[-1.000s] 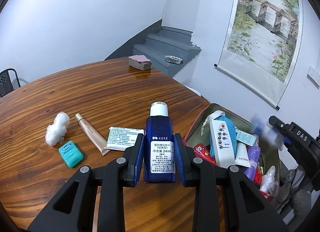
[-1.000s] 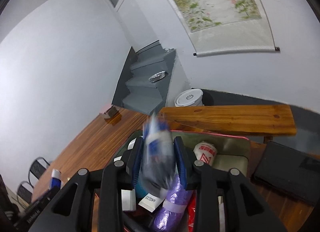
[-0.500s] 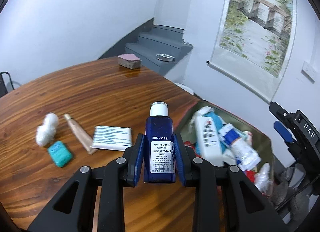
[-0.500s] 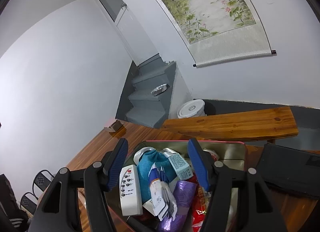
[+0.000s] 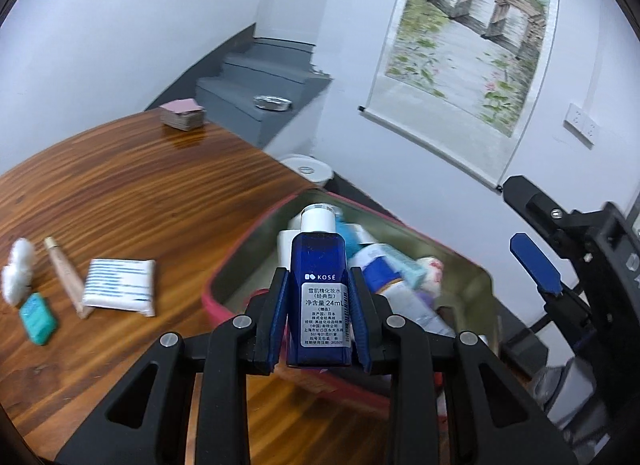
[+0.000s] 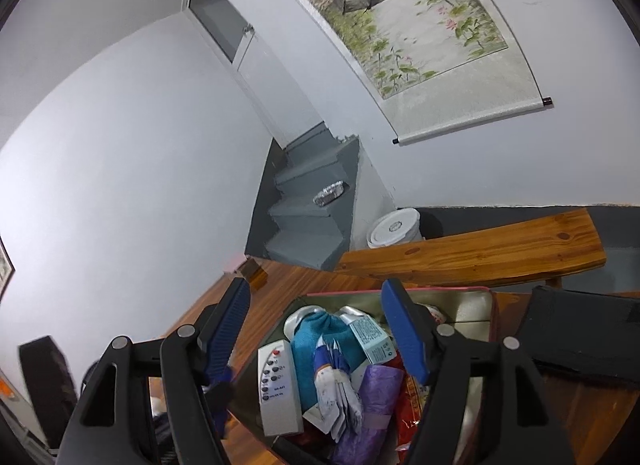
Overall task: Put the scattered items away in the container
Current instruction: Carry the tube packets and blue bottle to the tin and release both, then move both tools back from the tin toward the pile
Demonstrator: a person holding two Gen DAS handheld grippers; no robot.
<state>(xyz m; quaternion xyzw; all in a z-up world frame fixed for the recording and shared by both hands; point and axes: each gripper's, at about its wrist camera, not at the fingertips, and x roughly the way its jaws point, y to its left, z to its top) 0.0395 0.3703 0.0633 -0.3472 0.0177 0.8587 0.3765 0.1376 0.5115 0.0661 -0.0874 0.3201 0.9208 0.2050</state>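
One small blue bottle (image 5: 319,297), rigid and smooth-sided, looks light; left gripper (image 5: 319,317) clamps its labelled flat faces at mid-body, upright, over the near rim of the container (image 5: 224,289). Slippery if tilted. Right gripper (image 6: 320,329) jaws opening, nothing between them.

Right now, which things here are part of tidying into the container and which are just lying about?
Job:
- blue bottle, held in left gripper
- container
- cotton, tube, white packet, teal floss box

Lying about:
- card stack
- foil tray
- bucket
- scroll
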